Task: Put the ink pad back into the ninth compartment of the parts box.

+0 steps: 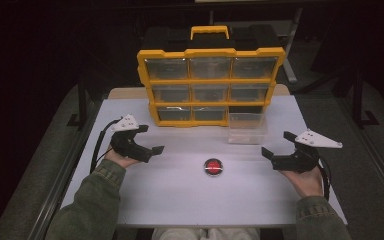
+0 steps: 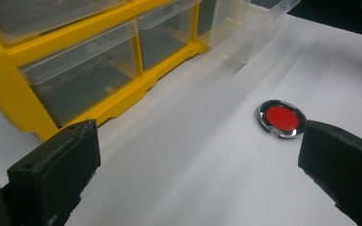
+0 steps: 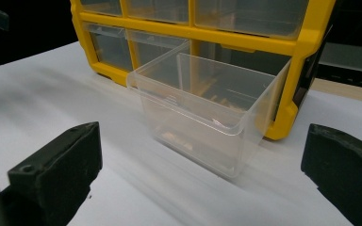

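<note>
A yellow organizer (image 1: 210, 82) with clear drawers stands at the back of the white table (image 1: 180, 200). Its bottom right slot is empty; the clear drawer (image 1: 248, 128) from it stands on the table just in front, seen close in the right gripper view (image 3: 207, 120). A small round red disc with a metal rim (image 1: 213, 166) lies mid-table, also in the left gripper view (image 2: 281, 117). My left gripper (image 1: 151, 139) hovers open left of the disc. My right gripper (image 1: 278, 144) is open, right of the disc and near the drawer. Both hold nothing.
The organizer (image 2: 99, 70) sits close ahead of the left gripper, and its yellow frame (image 3: 306, 52) rises behind the pulled-out drawer. A black carry handle area tops the organizer. Dark floor and metal frame legs surround the table. White tabletop lies in front of the disc.
</note>
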The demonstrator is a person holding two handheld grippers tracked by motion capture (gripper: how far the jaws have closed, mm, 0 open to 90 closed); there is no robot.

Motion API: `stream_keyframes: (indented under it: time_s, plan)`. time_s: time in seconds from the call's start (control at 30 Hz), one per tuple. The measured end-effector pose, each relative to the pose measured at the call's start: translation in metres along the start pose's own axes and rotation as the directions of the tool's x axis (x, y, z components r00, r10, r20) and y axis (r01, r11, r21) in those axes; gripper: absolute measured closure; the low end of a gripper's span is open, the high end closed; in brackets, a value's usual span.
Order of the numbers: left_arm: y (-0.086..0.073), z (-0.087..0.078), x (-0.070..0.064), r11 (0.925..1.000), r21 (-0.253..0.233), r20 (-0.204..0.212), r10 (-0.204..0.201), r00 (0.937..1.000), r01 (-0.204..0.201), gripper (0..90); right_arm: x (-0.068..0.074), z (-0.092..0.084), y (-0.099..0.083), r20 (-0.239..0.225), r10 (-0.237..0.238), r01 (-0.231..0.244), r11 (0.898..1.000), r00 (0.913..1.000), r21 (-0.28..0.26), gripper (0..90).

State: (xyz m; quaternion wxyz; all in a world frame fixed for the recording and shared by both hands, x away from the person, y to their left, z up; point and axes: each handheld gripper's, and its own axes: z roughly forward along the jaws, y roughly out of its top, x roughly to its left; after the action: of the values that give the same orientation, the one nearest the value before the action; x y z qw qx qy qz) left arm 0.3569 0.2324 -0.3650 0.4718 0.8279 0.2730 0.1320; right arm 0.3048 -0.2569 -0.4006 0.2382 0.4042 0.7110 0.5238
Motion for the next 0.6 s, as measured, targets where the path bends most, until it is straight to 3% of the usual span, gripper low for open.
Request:
stream_keyframes:
  time_s: [0.6]
  plan:
    - [0.016, 0.023, -0.012, 0.9967, 0.055, 0.064, 0.056, 0.9964, -0.059, 0.0, 0.001, 0.001, 0.000, -0.009, -0.003, 0.003, 1.000, 1.0000, 0.005, 0.0]
